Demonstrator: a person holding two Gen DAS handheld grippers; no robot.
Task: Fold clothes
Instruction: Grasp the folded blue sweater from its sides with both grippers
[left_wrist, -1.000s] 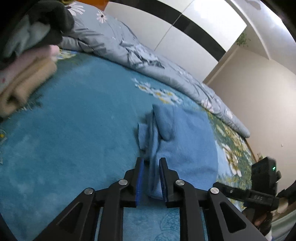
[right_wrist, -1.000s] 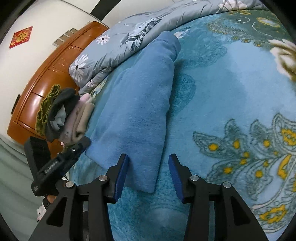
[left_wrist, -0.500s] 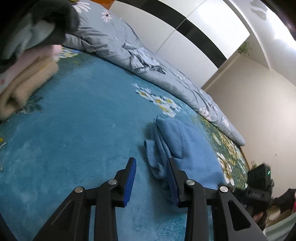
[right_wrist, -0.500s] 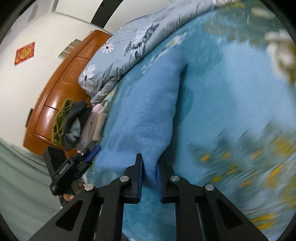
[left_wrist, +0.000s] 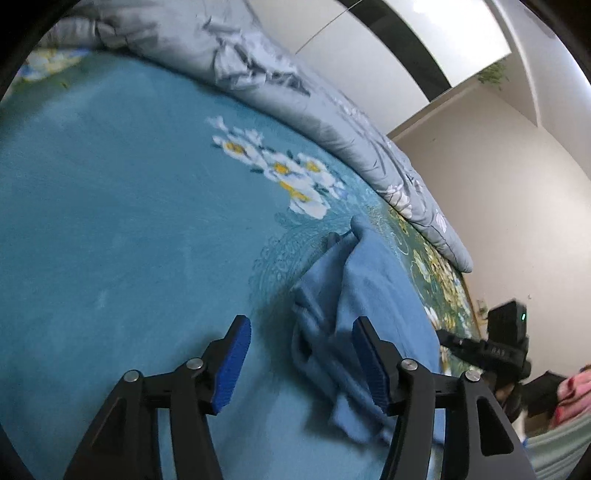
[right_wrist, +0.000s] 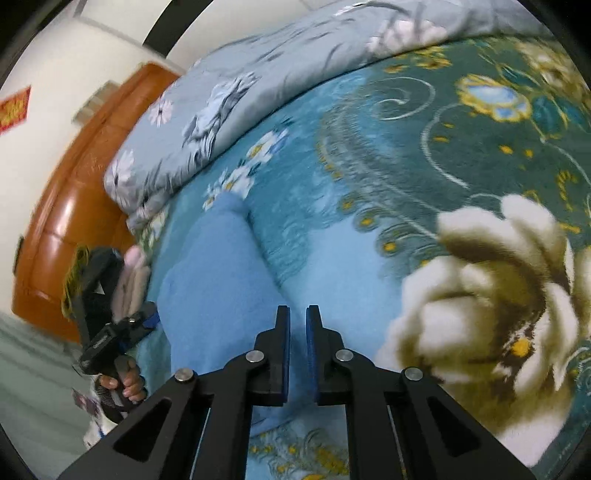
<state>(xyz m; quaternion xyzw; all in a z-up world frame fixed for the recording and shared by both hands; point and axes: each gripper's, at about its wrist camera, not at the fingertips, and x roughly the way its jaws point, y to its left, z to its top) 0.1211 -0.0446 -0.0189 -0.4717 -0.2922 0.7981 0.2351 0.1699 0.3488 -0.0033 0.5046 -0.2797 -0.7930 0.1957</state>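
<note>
Item: our left gripper (left_wrist: 301, 363), jaws spread wide, holding nothing. Item: blue garment (left_wrist: 373, 295), folded long on the teal floral blanket (left_wrist: 110, 221), its bunched end between and just ahead of those jaws. Item: our right gripper (right_wrist: 297, 325), clenched on the garment's opposite end.

Blue fleece garment (left_wrist: 380, 295) is lying folded lengthwise on the teal floral blanket (left_wrist: 110, 221), w/ layered edges bunching at its near left end. From right wrist view it's stretching away as a long narrow strip (right_wrist: 218, 280).
</note>
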